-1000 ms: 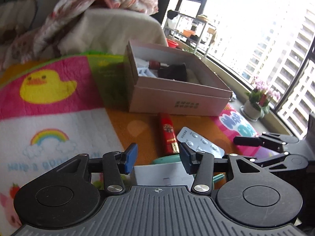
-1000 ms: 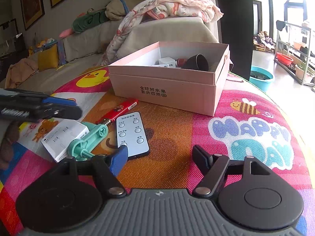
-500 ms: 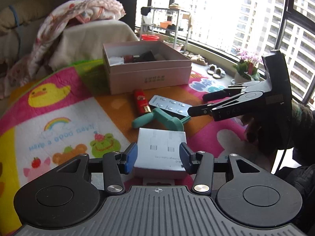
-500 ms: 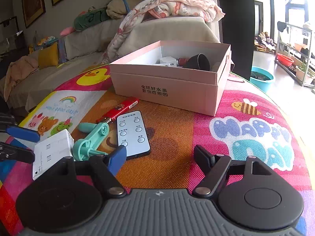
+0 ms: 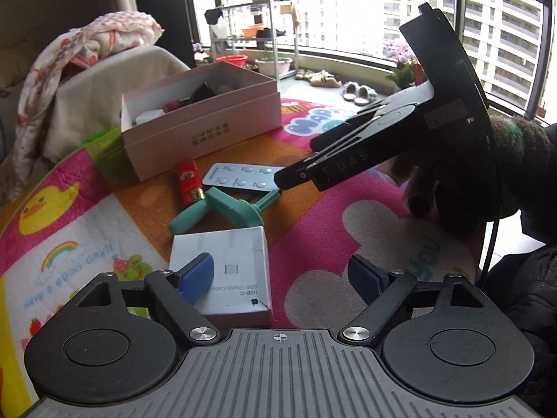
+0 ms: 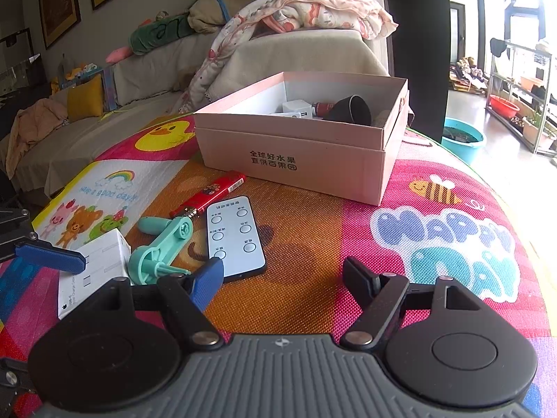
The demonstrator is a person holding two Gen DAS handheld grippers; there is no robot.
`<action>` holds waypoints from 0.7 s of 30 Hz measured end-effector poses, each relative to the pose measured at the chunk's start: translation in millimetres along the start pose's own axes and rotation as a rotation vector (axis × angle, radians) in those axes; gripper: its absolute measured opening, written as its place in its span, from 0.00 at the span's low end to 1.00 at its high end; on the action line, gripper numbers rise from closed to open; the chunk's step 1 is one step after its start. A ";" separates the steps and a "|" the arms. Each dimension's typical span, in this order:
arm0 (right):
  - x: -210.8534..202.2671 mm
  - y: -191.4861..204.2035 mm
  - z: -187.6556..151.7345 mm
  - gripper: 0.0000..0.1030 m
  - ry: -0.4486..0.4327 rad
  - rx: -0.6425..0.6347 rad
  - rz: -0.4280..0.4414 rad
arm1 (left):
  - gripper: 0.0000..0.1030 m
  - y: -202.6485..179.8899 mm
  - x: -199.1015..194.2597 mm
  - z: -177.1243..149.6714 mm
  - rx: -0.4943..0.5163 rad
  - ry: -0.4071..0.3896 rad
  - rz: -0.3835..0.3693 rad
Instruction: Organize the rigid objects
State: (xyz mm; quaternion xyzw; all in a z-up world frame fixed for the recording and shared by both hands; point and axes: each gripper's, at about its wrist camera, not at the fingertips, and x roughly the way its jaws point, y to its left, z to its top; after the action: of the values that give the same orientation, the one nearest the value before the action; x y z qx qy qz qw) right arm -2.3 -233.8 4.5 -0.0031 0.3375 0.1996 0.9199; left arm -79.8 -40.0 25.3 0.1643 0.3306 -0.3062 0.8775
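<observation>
**Left jaws opening over the cable box, right gripper waiting open**

Nearest the left wrist camera, the left gripper (image 5: 280, 273) is hanging with its jaws spread wide; they have just been opening. The white USB-C cable box (image 5: 231, 261) is lying flat on the play mat (image 5: 313, 230) under the left blue pad, and the right pad is standing well clear of it, so nothing is being squeezed.

Just past the box, the teal plastic clamp (image 5: 222, 209) is lying on the orange patch. Touching or nearly touching it are the red lighter (image 5: 188, 181) and the grey remote control (image 5: 240, 177), lying side by side.

The right gripper (image 6: 282, 275) is hovering low over the mat with its jaws apart and nothing between them; in the left view it is showing as a black body (image 5: 383, 139) reaching in above the remote, a hand behind it.

Farther back, the pink cardboard box (image 6: 313, 160) is sitting open, already holding a white adapter (image 6: 296, 108), a dark cup (image 6: 351, 109) and a small red item. Behind it, a sofa (image 6: 296, 55) is carrying a patterned blanket (image 6: 313, 7).
</observation>
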 end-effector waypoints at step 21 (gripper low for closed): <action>3.5 0.5 4.5 0.96 0.055 -0.046 0.067 | 0.84 38.8 24.2 -12.7 -0.206 0.002 0.078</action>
State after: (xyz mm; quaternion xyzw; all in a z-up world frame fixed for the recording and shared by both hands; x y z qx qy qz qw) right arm 2.8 -231.4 5.9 -0.0182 0.3580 0.2378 0.9027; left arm -46.5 -14.7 2.9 0.0863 0.3545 -0.2362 0.9006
